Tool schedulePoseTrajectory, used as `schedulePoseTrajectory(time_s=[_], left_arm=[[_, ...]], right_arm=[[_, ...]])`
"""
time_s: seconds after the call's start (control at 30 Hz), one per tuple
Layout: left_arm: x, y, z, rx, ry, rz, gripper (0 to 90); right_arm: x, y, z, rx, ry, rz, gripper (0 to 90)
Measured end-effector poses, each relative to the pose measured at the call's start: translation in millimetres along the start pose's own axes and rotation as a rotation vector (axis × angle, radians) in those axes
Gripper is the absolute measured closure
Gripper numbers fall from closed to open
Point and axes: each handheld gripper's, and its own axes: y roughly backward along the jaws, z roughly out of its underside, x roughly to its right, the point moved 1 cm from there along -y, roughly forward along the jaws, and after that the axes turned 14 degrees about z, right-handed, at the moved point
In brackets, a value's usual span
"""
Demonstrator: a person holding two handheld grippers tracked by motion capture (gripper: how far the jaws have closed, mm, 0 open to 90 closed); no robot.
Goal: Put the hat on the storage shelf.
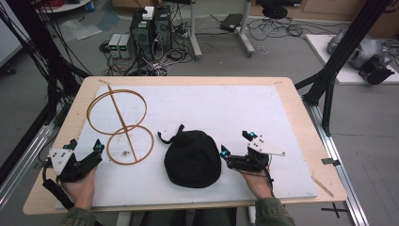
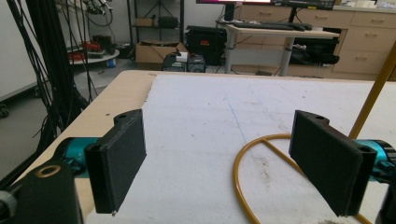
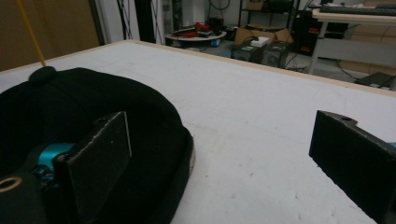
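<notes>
Black cap (image 1: 193,159), white mat (image 1: 226,113) (both grippers agape)

On the counter (image 1: 291,94) a mat (image 1: 235,108) lies; the cap (image 1: 193,160) sits on the mat near its front middle; the hoop frame (image 1: 120,125) lies to the cap's left; the left gripper (image 1: 84,149) rests just left of the frame, the right gripper (image 1: 236,143) just right of the cap.

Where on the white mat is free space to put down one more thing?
The mat is bare behind the cap and right of the hoops, to its far right corner. Crowded: front, cap between left gripper and right gripper.
</notes>
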Motion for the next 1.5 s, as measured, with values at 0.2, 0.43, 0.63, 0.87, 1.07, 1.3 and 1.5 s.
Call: schedulePoseTrajectory(time_s=[0.2, 0.43, 0.63, 0.87, 1.07, 1.3, 1.5], left_arm=[[-0.6, -0.6, 0.1, 0.001, 0.013, 0.0, 19.0], [-0.5, -0.8, 0.1, 0.0, 0.014, 0.001, 19.1], [-0.6, -1.2, 0.3, -0.001, 0.014, 0.002, 19.1], [-0.5, -1.2, 0.4, -0.002, 0.013, 0.003, 19.2], [-0.2, -1.4, 0.3, -0.001, 0.012, 0.006, 19.5], [-0.6, -1.1, 0.2, 0.002, 0.013, 0.005, 19.4], [-0.5, -0.9, -0.1, 0.0, 0.016, 0.009, 19.8]], right_arm=[[-8.7, -1.4, -0.4, -0.008, 0.007, -0.044, 4.5], [-18.2, -4.2, 0.8, -0.025, 0.033, -0.096, 4.5], [-28.0, -6.3, 0.8, -0.035, 0.055, -0.152, 4.4], [-29.2, -5.7, 0.5, -0.035, 0.043, -0.166, 4.4], [-32.6, -5.4, -0.7, -0.03, 0.036, -0.194, 4.5], [-49.9, -8.6, 0.8, -0.062, 0.073, -0.248, 4.5], [-55.6, -10.8, 2.8, -0.085, 0.102, -0.254, 4.9]])
